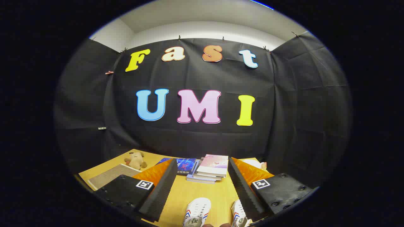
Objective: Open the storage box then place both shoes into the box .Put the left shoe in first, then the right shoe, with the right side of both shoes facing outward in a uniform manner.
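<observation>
Gripper view puts you at the very start of the job, as far as it lets you judge. Your gripper is held above the wooden table with its fingers spread wide apart and nothing between them but bare tabletop.

Both shoes are on the table, low and close to you. The white shoe with red and blue stripes lies in the gap between the fingers, toe pointing away. The second white shoe sits just beside it, partly hidden behind the inner edge of your right finger. Neither shoe is gripped, and neither is inside anything. You cannot tell from this angle which one is the left shoe, since only the toe ends are on show.

Beyond the fingertips sits a stack of books, with a blue book beside it, touching or nearly so. A small plush toy rests further off past your left finger, next to a grey mat.

So the whole sequence looks to be ahead of you: find and open the storage box, put the left shoe in, then the right one, both with their right sides facing outward.
</observation>
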The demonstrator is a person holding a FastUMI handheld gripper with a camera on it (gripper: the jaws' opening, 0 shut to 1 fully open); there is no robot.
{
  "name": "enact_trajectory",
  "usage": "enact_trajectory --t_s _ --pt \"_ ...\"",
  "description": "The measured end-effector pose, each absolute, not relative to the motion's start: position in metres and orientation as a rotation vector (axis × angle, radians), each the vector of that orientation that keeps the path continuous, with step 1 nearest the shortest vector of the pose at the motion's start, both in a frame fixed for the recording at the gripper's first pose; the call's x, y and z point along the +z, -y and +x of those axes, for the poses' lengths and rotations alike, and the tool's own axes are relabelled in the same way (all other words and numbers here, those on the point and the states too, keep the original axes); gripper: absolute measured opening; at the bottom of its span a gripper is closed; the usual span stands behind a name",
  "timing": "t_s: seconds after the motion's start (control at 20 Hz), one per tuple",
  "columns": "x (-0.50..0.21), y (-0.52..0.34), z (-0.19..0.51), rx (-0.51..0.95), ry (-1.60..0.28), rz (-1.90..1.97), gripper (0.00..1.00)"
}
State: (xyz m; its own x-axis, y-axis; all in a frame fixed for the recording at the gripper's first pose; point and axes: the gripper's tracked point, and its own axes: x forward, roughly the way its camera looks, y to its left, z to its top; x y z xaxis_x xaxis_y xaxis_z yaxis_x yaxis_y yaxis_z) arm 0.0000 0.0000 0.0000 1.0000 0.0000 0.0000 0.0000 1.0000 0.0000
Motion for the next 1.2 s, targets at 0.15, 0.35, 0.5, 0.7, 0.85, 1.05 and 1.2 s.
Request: enact_trajectory --t_s 0.15,0.35,0.5,0.7,0.85,1.05,1.2 --pt "0.007 -0.008 0.004 0.034 0.021 -0.002 0.97" --pt "0.008 -0.016 0.007 0.062 0.033 -0.014 0.97" --pt "0.005 -0.016 0.007 0.069 0.030 -0.016 0.97" --pt "0.002 -0.015 0.010 0.067 0.023 -0.011 0.97" --pt "-0.001 -0.016 0.011 0.070 0.012 -0.008 0.97" --pt "-0.011 -0.021 0.013 0.077 -0.021 -0.009 0.97" --pt "-0.023 -0.027 0.014 0.095 -0.070 -0.009 0.97"
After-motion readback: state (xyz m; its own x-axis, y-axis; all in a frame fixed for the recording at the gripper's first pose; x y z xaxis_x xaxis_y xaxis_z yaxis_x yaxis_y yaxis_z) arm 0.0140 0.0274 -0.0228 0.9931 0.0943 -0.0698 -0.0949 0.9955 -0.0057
